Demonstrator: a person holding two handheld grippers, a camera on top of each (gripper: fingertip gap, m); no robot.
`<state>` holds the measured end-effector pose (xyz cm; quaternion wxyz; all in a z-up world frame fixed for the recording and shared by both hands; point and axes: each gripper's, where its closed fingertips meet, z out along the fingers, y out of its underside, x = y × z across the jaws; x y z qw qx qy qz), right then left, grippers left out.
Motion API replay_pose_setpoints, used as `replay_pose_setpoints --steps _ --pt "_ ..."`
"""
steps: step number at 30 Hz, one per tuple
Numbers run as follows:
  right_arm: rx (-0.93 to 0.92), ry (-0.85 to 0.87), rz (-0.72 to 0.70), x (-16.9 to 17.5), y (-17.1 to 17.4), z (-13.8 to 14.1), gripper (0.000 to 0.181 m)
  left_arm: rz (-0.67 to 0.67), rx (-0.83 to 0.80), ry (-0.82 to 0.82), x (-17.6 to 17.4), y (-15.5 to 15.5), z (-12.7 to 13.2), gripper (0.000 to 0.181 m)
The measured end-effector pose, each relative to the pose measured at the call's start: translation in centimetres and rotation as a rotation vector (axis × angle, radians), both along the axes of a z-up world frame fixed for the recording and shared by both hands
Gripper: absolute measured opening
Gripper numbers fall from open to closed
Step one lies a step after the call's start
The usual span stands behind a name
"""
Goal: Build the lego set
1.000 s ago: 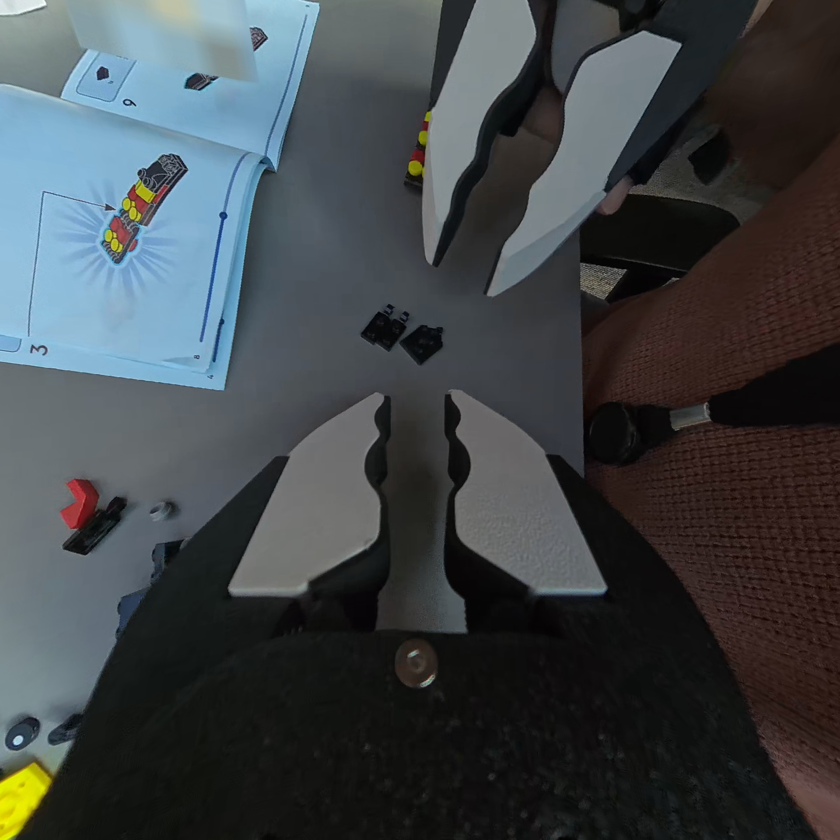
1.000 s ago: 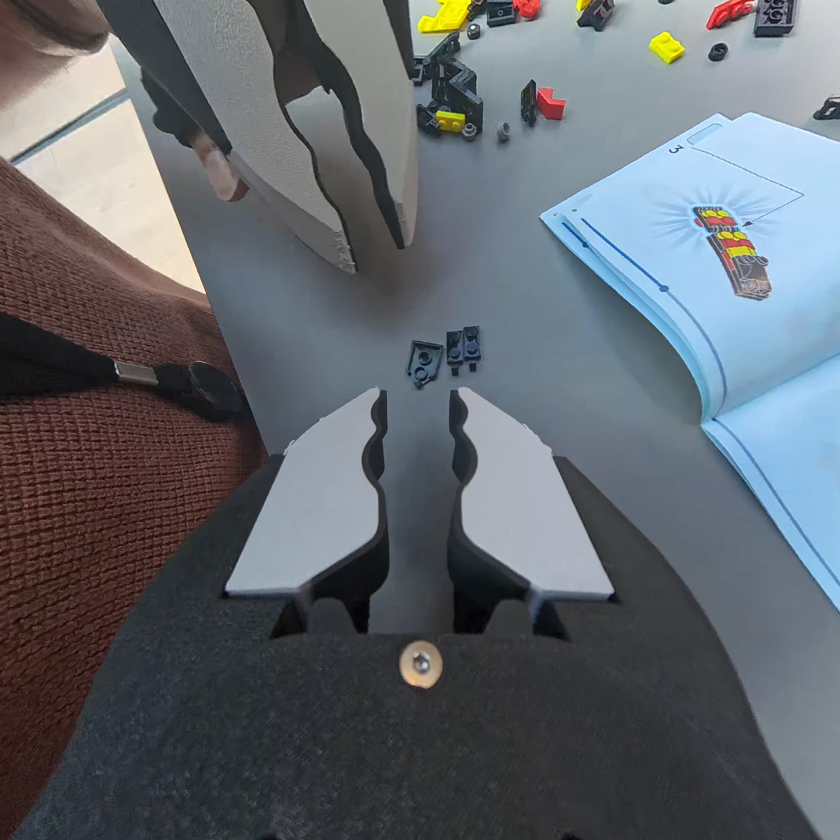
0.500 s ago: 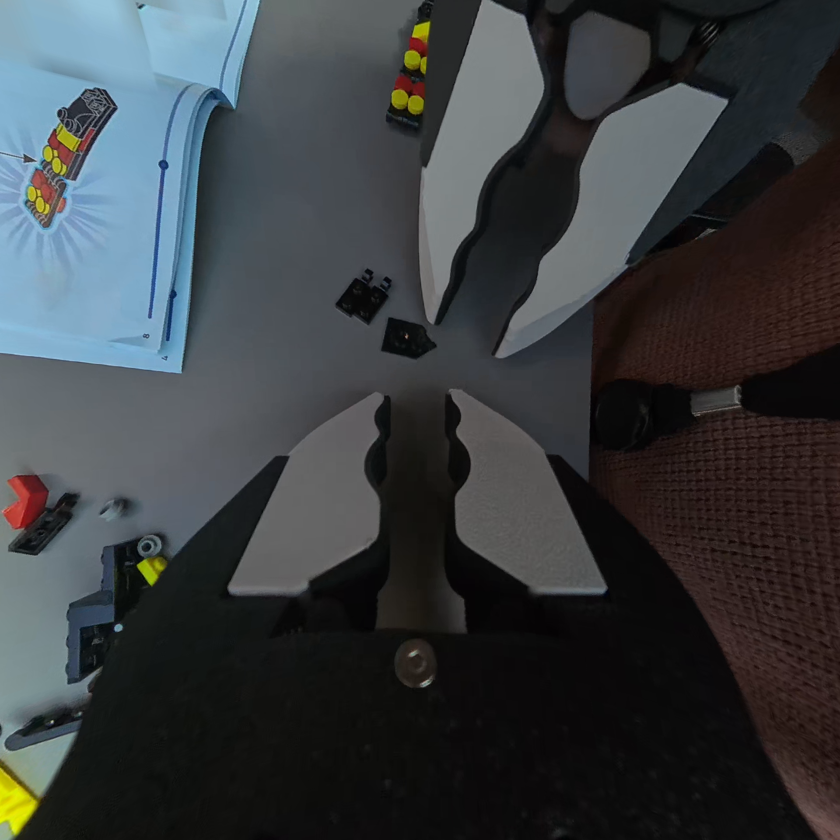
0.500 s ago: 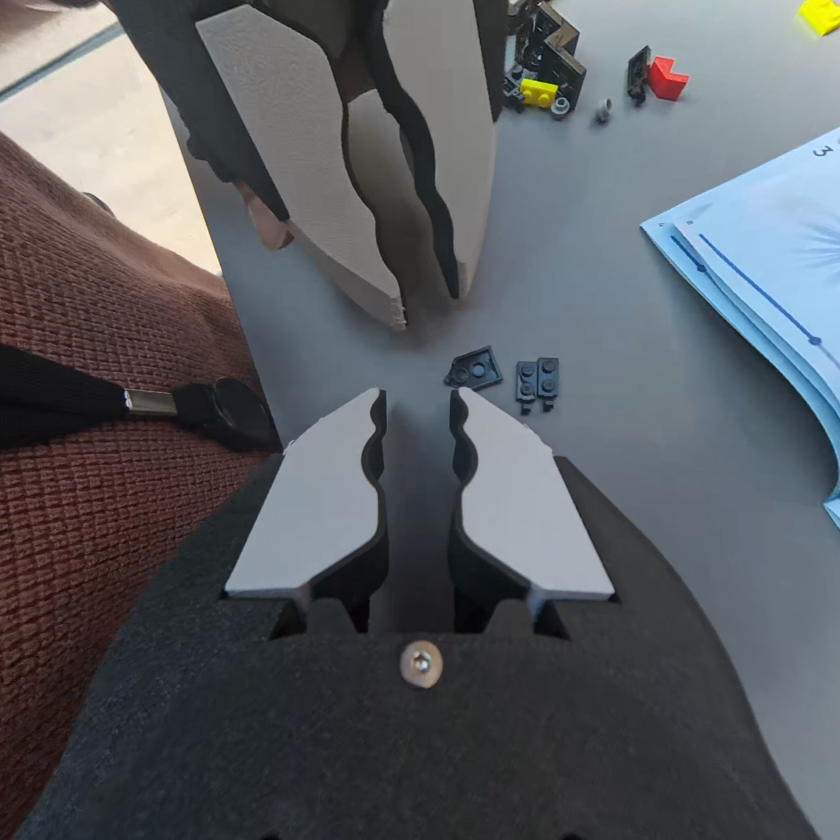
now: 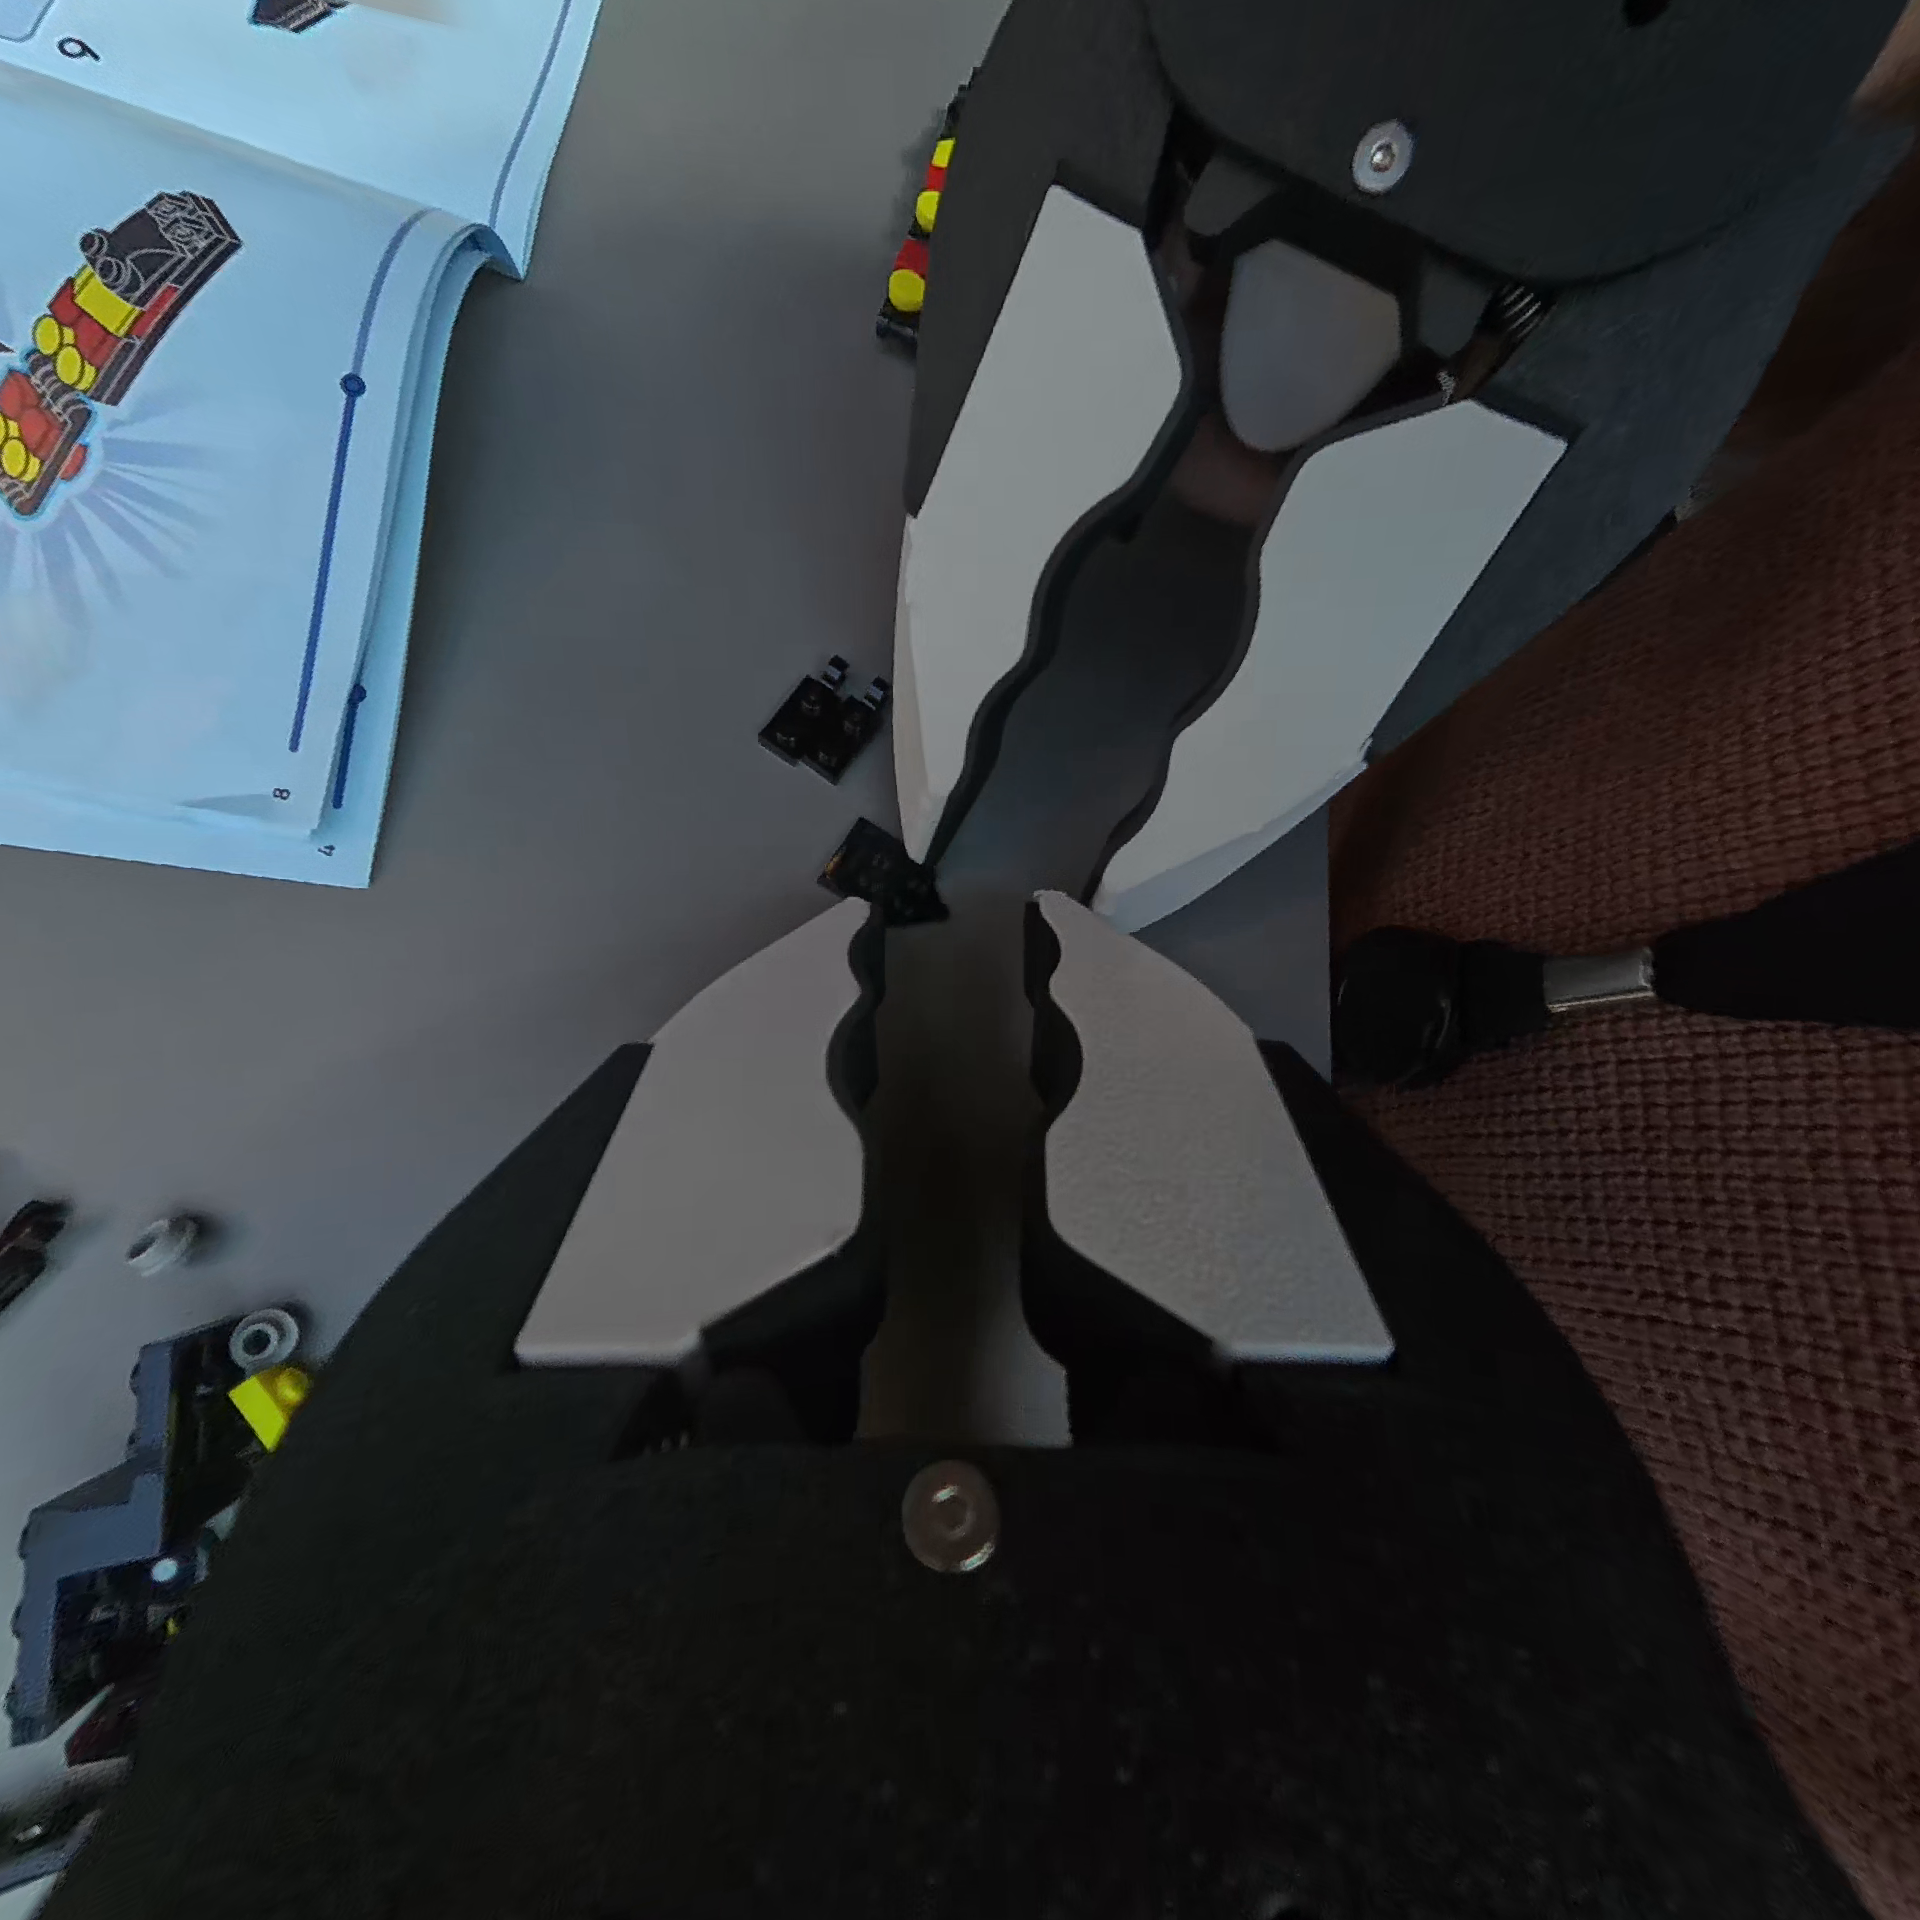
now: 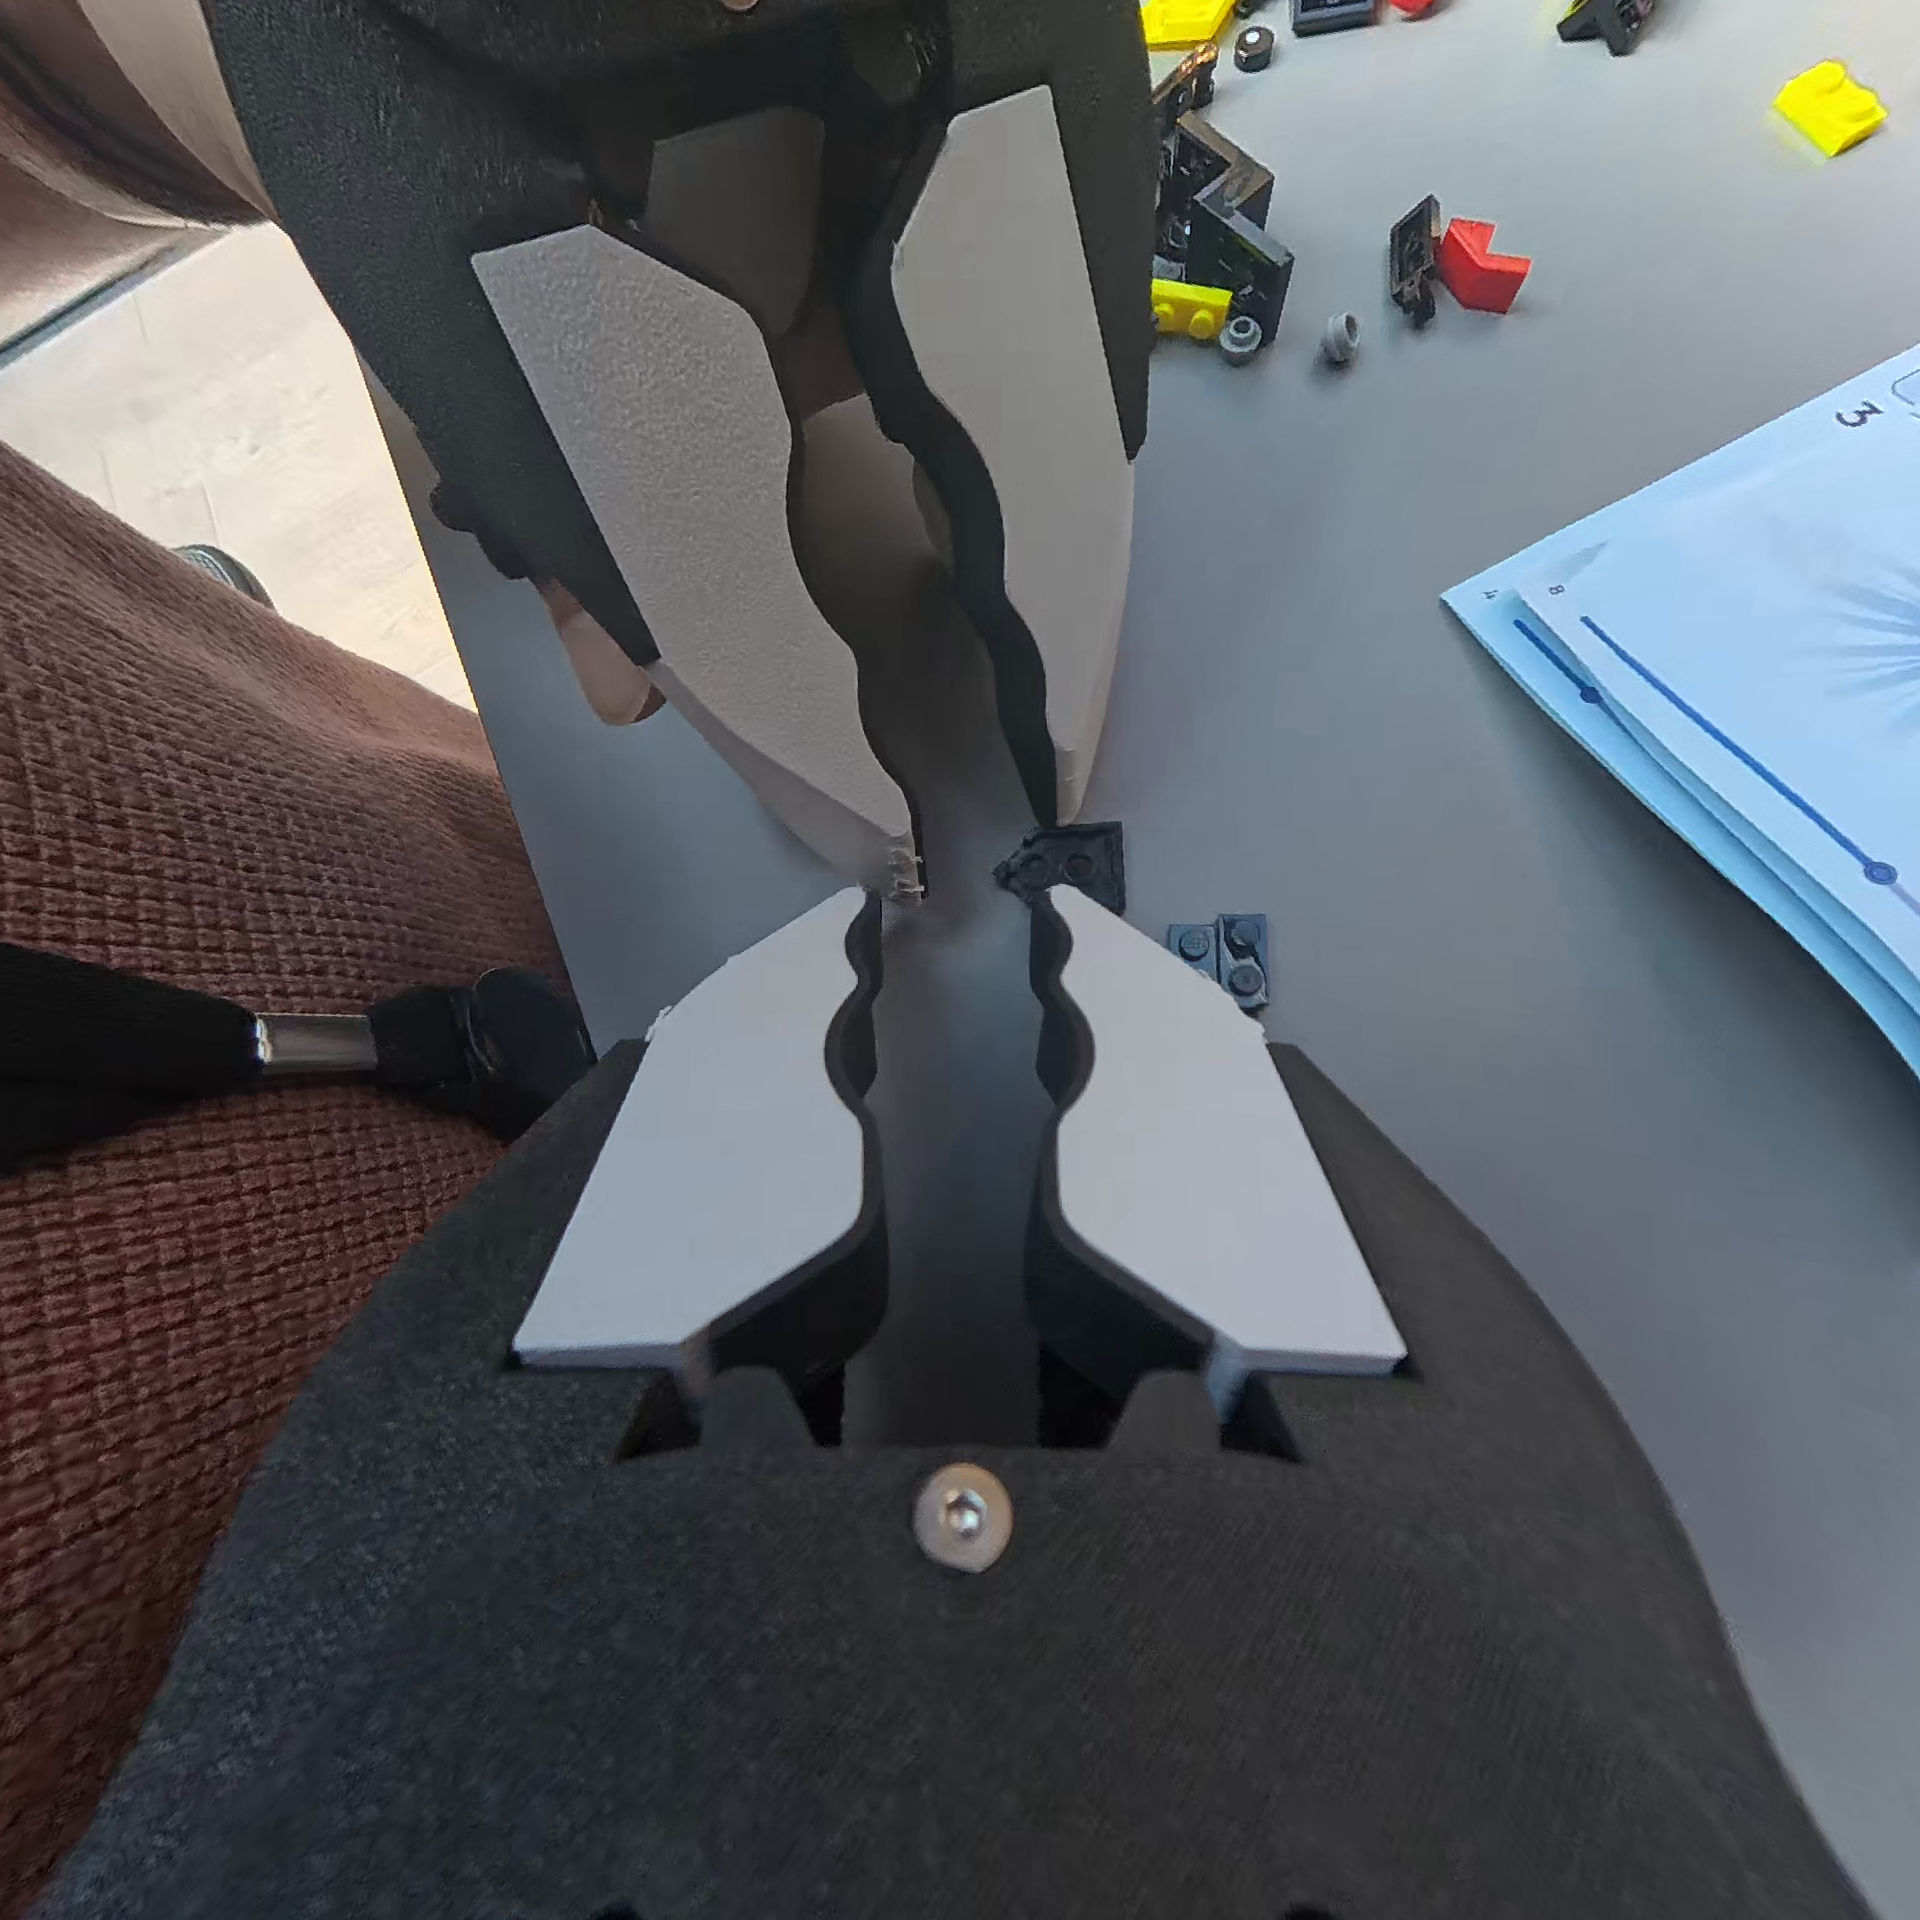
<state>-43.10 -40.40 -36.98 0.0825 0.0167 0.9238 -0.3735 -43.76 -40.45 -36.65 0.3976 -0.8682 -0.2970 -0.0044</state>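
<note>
A small black wedge plate [image 5: 878, 868] lies on the grey table [image 5: 623, 935] near its edge. It also shows in the right wrist view [image 6: 1075, 862]. A pair of black clip plates [image 5: 826, 717] lies just beyond it, seen too in the right wrist view [image 6: 1226, 956]. My left gripper [image 5: 954, 904] is open and empty, with its left fingertip at the wedge plate. My right gripper [image 6: 954, 899] is open and empty, facing the left one tip to tip. Its right fingertip is at the same plate. A red, yellow and black partial build [image 5: 914, 249] is half hidden behind the right gripper.
An open blue instruction booklet [image 5: 208, 468] lies on the table, also in the right wrist view [image 6: 1714, 675]. Loose black, yellow, red and grey pieces [image 6: 1236, 260] are scattered behind the left gripper. The table edge and a person's brown sweater [image 5: 1662, 1143] are close by. Left and right tips are no more than a few centimetres apart.
Both grippers have moved toward each other until their tips nearly meet. The wedge plate has shifted away from the clip plates toward the table edge. Both grippers stay open.
</note>
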Motion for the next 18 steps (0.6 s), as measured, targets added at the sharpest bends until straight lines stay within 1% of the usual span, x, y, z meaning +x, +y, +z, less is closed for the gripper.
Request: replay_pose_setpoints --steps 5,10,18 --pt "0.005 -0.009 0.009 0.3 -0.3 -0.2 0.026 0.011 0.119 -0.041 0.3 0.1 1.1 0.024" --pt "0.005 -0.017 0.006 0.3 -0.3 -0.2 0.025 0.005 0.122 -0.025 0.1 0.3 1.1 0.022" --pt "0.021 -0.082 -0.007 1.2 1.0 -0.1 0.030 -0.086 0.106 -0.032 0.6 1.9 1.2 0.023"
